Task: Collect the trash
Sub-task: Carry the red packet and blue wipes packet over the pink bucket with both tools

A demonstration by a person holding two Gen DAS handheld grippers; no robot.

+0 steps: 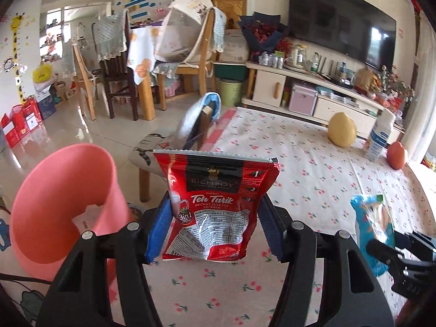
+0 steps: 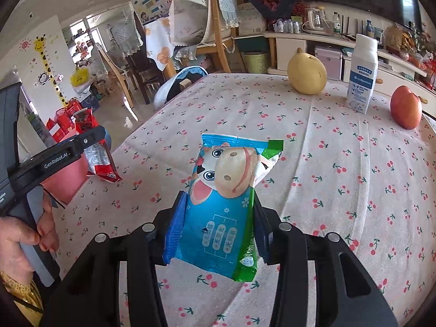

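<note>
A red Teh Tarik tea packet (image 1: 215,204) stands upright between the blue pads of my left gripper (image 1: 214,218), which is shut on its lower half. A pink trash bin (image 1: 60,196) stands just left of that gripper, off the table's edge, with its mouth facing me. My right gripper (image 2: 218,218) is shut on a blue cow-print snack wrapper (image 2: 226,204) and holds it above the cherry-print tablecloth (image 2: 327,190). The right wrist view also shows the left gripper (image 2: 90,139) at the table's left edge with the red packet (image 2: 100,160) hanging over the bin (image 2: 65,179).
On the far side of the table stand a yellow pear (image 2: 306,75), a white milk bottle (image 2: 362,73) and a red apple (image 2: 406,107). A cat-print stool (image 1: 148,152) stands past the bin. Chairs, a dining table and a TV cabinet fill the room behind.
</note>
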